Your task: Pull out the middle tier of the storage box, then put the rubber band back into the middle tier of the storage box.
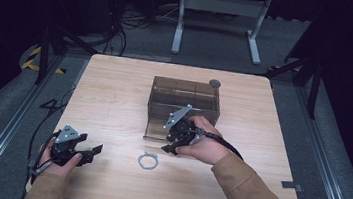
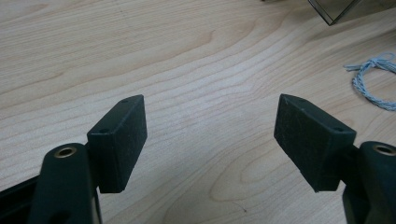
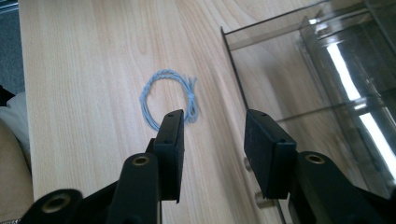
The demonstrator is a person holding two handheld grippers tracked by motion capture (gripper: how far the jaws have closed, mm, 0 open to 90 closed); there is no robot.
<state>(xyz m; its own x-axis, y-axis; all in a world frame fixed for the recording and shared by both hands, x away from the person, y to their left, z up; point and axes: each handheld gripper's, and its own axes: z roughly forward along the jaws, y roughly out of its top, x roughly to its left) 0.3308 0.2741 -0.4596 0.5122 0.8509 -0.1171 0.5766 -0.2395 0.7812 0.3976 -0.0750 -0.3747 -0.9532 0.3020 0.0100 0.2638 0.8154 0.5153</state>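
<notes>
A small loop of pale blue twisted string lies flat on the wooden table, near its front edge. My right gripper sits just right of the loop, in front of a smoky clear plastic box. In the right gripper view its jaws stand open over bare wood, the string loop just beyond the left jaw and the box wall to the right. My left gripper rests at the front left, jaws wide open and empty, with the loop off to its right.
A small dark round disc sits by the box's back right corner. A corner of the box shows at the top of the left gripper view. Bare wood spreads left of the box and between the two grippers.
</notes>
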